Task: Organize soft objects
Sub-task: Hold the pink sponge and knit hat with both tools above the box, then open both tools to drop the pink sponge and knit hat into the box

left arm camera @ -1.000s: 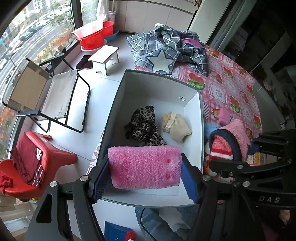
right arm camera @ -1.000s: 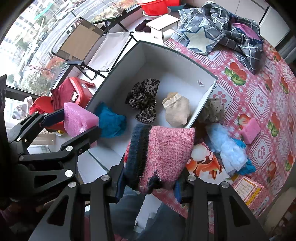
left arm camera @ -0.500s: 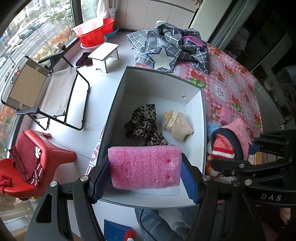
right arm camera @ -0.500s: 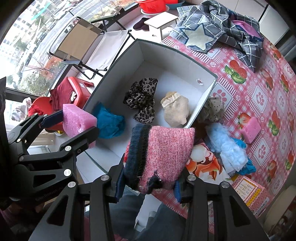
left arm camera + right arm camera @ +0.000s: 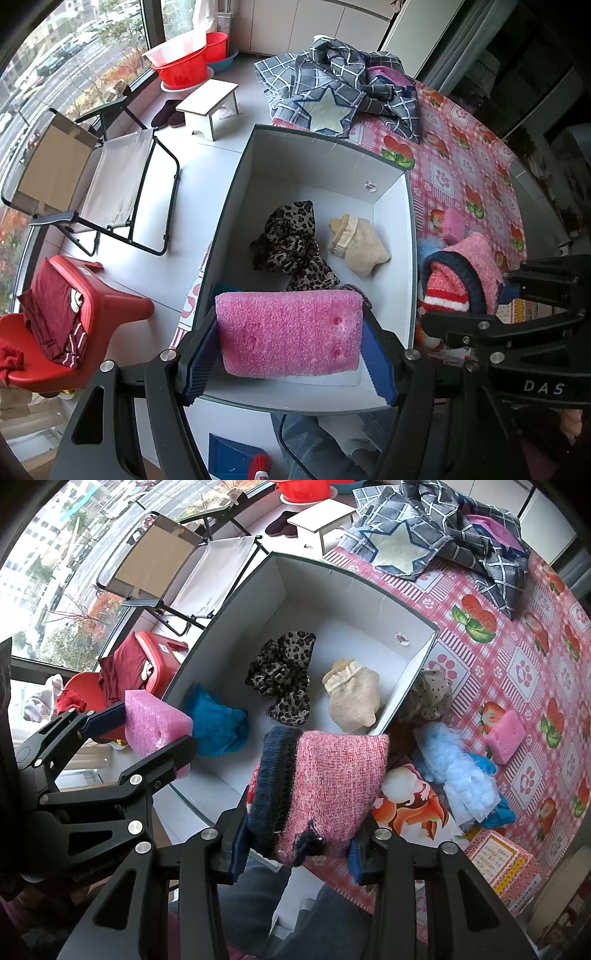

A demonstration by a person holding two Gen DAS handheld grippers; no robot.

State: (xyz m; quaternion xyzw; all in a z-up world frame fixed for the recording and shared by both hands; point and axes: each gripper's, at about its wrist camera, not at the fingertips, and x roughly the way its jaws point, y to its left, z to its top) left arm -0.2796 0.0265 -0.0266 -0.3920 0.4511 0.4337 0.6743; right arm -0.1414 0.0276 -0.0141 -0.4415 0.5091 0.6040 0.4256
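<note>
Sponge (image 5: 289,333) hides blue cloth (image 5: 216,725) (right view only) in box (image 5: 391,206).

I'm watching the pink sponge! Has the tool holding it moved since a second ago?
Yes, a little. The left tool with the pink sponge has drifted slightly left: the white box sits a bit further right in its view than before.

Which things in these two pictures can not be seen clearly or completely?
- Blue cloth in the white box: in the left wrist view the pink sponge hides nearly all of it.
- Dotted fabric: half hidden behind the box wall, right wrist view.
- Printed box: lettering too small, right wrist view.
</note>
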